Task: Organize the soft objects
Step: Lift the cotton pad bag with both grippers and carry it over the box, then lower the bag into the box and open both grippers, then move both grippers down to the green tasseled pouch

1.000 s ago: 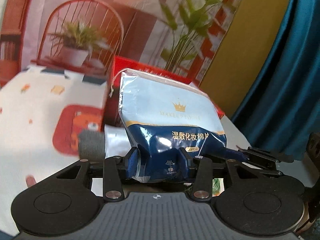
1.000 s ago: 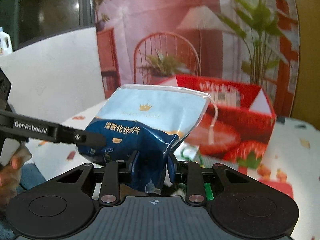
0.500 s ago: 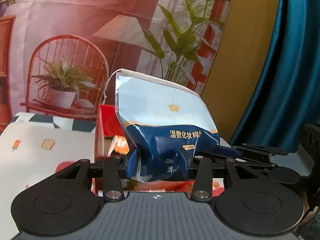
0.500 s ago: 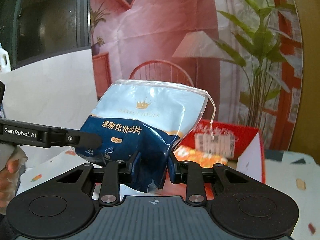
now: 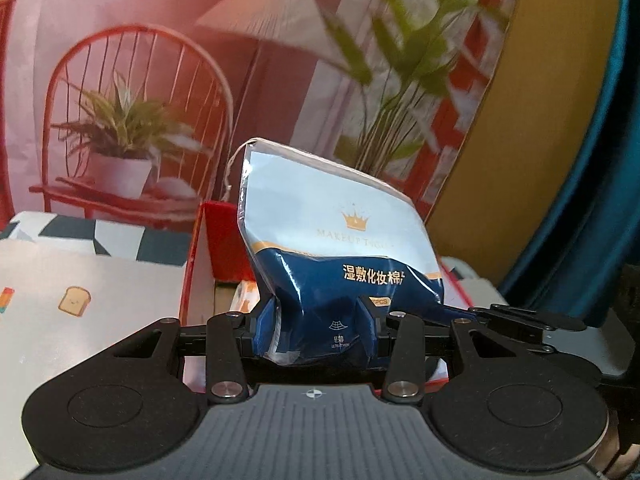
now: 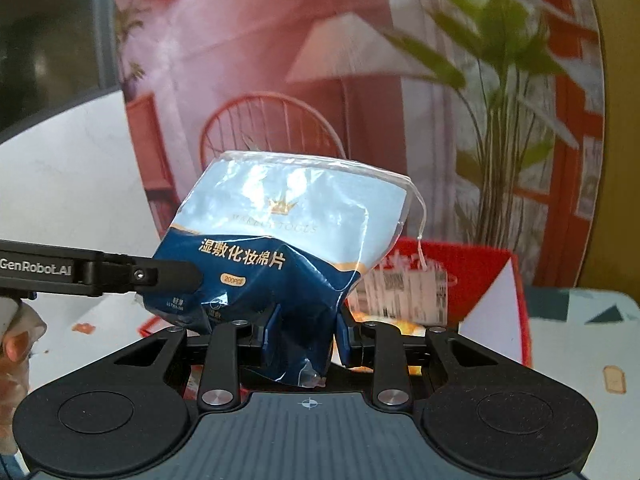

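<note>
A soft plastic bag of cotton pads (image 5: 340, 248), pale blue above and dark blue below with a gold crown, is held up in the air by both grippers. My left gripper (image 5: 320, 332) is shut on its lower dark-blue corner. My right gripper (image 6: 306, 332) is shut on the other lower corner of the bag (image 6: 288, 232), which crumples between the fingers. Each view shows the other gripper clamped to the bag's side: the right gripper (image 5: 516, 320) and the left gripper (image 6: 160, 276). A drawstring hangs from the bag's top edge.
A red open cardboard box (image 6: 476, 276) with white flaps stands just behind and under the bag, also seen as the red box (image 5: 212, 244). It rests on a printed tablecloth (image 5: 80, 292). Behind are a picture backdrop and a teal curtain (image 5: 592, 200). A hand (image 6: 16, 344) is at the left edge.
Both grippers have carried the bag together across the table toward the red box, which now lies close behind and below it. Neither grip has changed.
</note>
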`<state>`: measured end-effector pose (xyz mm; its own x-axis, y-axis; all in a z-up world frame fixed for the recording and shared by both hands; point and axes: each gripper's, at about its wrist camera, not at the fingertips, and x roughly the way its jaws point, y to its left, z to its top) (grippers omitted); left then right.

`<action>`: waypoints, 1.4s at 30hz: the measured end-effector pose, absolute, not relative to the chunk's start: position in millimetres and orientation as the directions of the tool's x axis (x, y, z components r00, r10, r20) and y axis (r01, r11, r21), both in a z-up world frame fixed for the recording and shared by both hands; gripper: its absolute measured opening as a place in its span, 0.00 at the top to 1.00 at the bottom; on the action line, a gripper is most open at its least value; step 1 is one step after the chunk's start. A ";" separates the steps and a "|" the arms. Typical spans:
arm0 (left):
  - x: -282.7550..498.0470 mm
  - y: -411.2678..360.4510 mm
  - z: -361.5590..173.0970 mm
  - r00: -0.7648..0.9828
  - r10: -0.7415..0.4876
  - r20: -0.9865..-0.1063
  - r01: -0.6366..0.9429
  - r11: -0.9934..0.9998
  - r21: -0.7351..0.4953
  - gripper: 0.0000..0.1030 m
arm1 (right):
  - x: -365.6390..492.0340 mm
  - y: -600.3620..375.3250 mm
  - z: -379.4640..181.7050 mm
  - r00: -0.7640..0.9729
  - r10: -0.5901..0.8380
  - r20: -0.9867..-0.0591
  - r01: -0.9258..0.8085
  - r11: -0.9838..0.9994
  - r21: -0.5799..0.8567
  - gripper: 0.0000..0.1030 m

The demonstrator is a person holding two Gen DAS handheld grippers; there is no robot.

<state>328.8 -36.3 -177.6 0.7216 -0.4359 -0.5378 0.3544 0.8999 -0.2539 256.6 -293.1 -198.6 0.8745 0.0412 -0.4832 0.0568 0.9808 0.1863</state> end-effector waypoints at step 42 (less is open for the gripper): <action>215.9 -14.4 -205.8 0.759 -0.404 -0.511 0.377 0.912 -0.161 0.47 | 149.4 -286.7 -215.1 0.923 -0.066 -0.380 0.168 0.955 0.243 0.72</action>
<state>215.9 -14.4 -205.8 0.7592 -0.4036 -0.5107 0.3766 0.9123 -0.1611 149.4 -286.7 -215.1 0.9228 -0.0658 -0.3797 0.1680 0.9554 0.2428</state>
